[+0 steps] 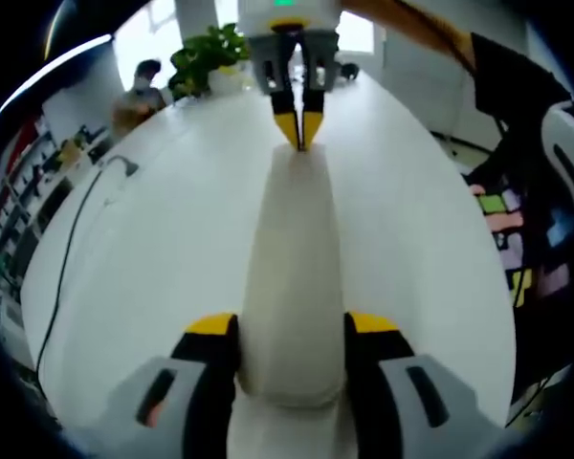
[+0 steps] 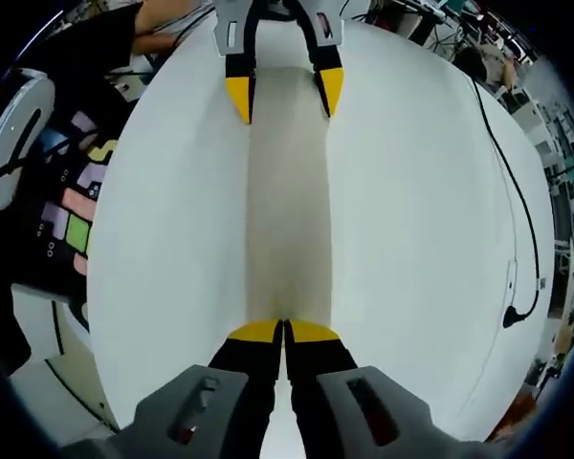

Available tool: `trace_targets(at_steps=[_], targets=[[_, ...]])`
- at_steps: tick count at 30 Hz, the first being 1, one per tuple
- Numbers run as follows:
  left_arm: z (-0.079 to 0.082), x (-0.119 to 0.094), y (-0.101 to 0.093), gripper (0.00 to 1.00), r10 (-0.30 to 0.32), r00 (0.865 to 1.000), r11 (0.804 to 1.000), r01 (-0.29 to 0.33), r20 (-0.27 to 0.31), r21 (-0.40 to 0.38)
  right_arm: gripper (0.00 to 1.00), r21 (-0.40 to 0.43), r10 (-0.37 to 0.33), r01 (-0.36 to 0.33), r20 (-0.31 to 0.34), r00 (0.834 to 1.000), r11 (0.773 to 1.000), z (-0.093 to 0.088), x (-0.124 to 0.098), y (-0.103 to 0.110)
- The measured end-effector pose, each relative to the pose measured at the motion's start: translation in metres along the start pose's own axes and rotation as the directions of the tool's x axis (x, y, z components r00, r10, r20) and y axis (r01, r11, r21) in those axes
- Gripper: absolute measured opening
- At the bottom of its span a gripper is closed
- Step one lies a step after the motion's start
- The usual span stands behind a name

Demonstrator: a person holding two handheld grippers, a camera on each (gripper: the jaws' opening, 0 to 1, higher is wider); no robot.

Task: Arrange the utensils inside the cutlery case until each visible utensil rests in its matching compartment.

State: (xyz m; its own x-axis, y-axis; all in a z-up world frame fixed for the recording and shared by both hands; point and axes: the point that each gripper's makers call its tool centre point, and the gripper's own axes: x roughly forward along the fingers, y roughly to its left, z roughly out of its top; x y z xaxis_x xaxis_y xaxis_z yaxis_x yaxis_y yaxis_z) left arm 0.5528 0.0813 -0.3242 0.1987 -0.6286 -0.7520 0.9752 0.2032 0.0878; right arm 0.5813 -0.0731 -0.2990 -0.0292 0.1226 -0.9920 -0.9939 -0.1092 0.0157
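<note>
**Cutlery case held end to end on the white table**

Cutlery case (image 1: 292, 287): long, narrow, pale cream, closed, lying lengthwise across the middle of the white table (image 1: 153, 249), well in from its edges. No utensils visible.

Left gripper (image 1: 292, 330): yellow-tipped jaws spread to either side of the case's rounded near end, touching its flanks and clasping it across its width.

Right gripper (image 2: 284, 332): jaws pressed together at the opposite end of the case; whether they pinch an edge of it cannot be told.

Black cable (image 2: 517, 229): runs along the table near one long edge and ends in a plug.

Potted plant (image 1: 210, 53): green, at the far end of the table, with a person seated just beside it.

Panel of coloured squares (image 2: 77, 215): off the table's other long side
</note>
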Motion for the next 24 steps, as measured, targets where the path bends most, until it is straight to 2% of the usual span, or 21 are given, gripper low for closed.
trace_targets(at_steps=[1,3,4,5,8,9,10,12,18,22,24], targets=[[0.000,0.000,0.000,0.47,0.001,1.000,1.000,-0.001,0.000,0.001,0.00,-0.005,-0.038,0.038,-0.013,0.999,0.999,-0.001,-0.001,-0.004],[0.000,0.000,0.002,0.47,0.003,1.000,1.000,-0.003,0.002,0.000,0.00,-0.001,0.009,-0.009,-0.016,1.000,1.000,0.000,0.001,0.002],[0.000,0.000,0.002,0.47,0.005,1.000,1.000,-0.005,0.003,0.000,0.00,-0.003,0.005,-0.006,-0.019,1.000,1.000,-0.001,-0.001,-0.004],[0.000,0.000,0.002,0.47,0.008,1.000,1.000,-0.008,0.000,-0.012,0.00,-0.001,0.036,-0.036,-0.014,0.999,0.999,-0.002,-0.002,-0.007],[-0.001,0.000,0.003,0.47,0.010,1.000,1.000,-0.010,-0.010,-0.009,0.00,0.019,0.031,-0.031,0.001,1.000,0.999,-0.004,-0.008,-0.030],[-0.001,-0.001,0.003,0.47,0.010,1.000,1.000,-0.010,-0.012,-0.007,0.00,0.013,-0.045,0.045,-0.007,0.999,0.999,-0.001,-0.006,-0.012],[-0.001,-0.002,0.004,0.47,0.012,1.000,1.000,-0.012,-0.020,-0.004,0.00,0.017,-0.035,0.035,-0.001,0.999,0.999,0.002,-0.004,0.006],[-0.002,-0.005,0.003,0.46,0.015,1.000,1.000,-0.015,-0.026,0.012,0.00,0.023,-0.048,0.048,0.007,0.999,0.999,0.004,-0.002,0.016],[0.000,-0.021,0.010,0.42,0.025,0.997,0.999,-0.023,-0.070,0.027,0.00,0.038,-0.028,0.027,0.027,0.999,0.999,0.003,-0.001,0.011],[0.002,-0.031,0.015,0.40,0.030,0.993,0.999,-0.029,-0.112,0.014,0.00,0.037,-0.028,0.027,0.027,0.999,0.999,0.004,0.003,0.022],[0.004,-0.035,0.016,0.39,0.032,0.991,0.999,-0.030,-0.132,0.018,0.00,0.036,-0.020,0.019,0.028,0.999,0.999,0.002,0.001,0.014]])
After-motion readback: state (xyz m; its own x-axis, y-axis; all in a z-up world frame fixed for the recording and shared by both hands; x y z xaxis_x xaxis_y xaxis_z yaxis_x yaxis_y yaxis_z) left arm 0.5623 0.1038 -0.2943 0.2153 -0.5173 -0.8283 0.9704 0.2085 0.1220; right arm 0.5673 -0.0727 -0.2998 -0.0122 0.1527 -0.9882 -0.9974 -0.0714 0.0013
